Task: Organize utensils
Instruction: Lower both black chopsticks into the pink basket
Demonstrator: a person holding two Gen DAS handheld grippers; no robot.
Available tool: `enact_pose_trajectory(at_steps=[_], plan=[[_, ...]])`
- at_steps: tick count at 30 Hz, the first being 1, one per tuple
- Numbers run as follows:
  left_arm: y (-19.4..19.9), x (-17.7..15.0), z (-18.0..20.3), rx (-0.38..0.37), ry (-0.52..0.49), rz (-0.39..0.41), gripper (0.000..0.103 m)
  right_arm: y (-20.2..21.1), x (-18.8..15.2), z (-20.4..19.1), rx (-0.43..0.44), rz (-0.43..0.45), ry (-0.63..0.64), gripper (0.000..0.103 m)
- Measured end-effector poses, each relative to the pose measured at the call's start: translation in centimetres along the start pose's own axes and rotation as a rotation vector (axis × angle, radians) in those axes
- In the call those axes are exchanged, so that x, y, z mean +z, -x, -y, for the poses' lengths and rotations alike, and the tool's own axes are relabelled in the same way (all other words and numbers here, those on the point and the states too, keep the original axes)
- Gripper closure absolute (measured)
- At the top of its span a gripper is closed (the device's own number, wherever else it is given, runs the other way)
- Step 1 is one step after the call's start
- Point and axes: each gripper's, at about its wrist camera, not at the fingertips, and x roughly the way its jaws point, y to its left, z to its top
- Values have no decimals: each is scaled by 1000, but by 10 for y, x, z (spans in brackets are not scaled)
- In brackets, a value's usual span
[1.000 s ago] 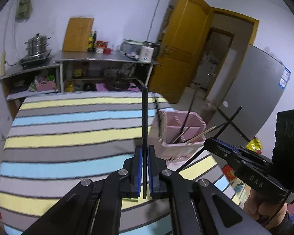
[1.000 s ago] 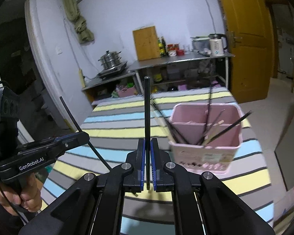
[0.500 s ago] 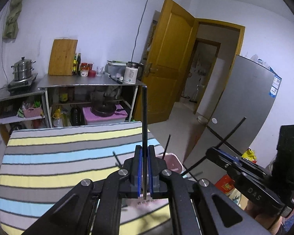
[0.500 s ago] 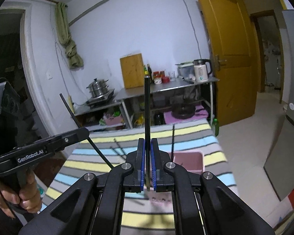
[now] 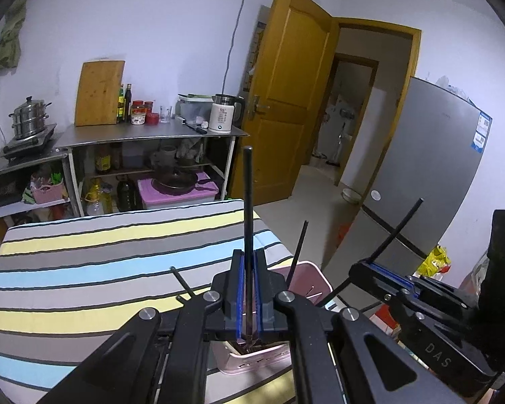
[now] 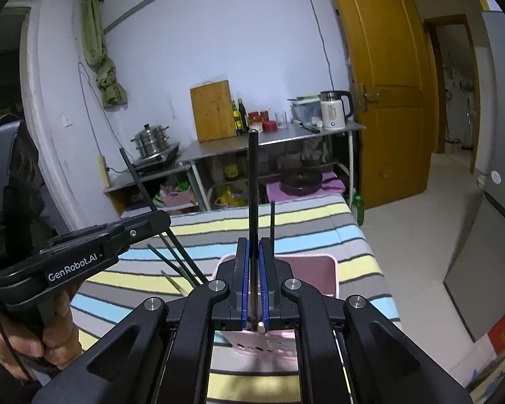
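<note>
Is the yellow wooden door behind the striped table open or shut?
Open. The yellow wooden door is swung inward off its frame, and the hallway shows through the doorway beside it.

pink plastic utensil holder (image 6: 323, 271): on striped tablecloth (image 5: 84, 269), near edge | black chopsticks (image 5: 298, 252): in holder | steel shelf rack (image 5: 144, 134): behind table

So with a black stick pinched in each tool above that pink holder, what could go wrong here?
1. Each tool, left tool and right tool, grips its thin black chopstick near the bottom end, so it might pivot or slip.
2. The pink plastic utensil holder already has sticks leaning out, so a lowered chopstick may snag them.
3. It sits near the striped tablecloth's edge; a knock might tip it off.
</note>
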Motion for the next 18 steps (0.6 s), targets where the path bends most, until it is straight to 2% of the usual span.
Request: enact_pose_trajectory(at_steps=[9, 18], plan=[[-29, -23, 4, 7, -40, -39, 98, -20, -17, 1, -9, -49, 12, 97], [-48, -43, -6, 4, -20, -118, 97, -33, -30, 1, 1, -91, 25, 97]])
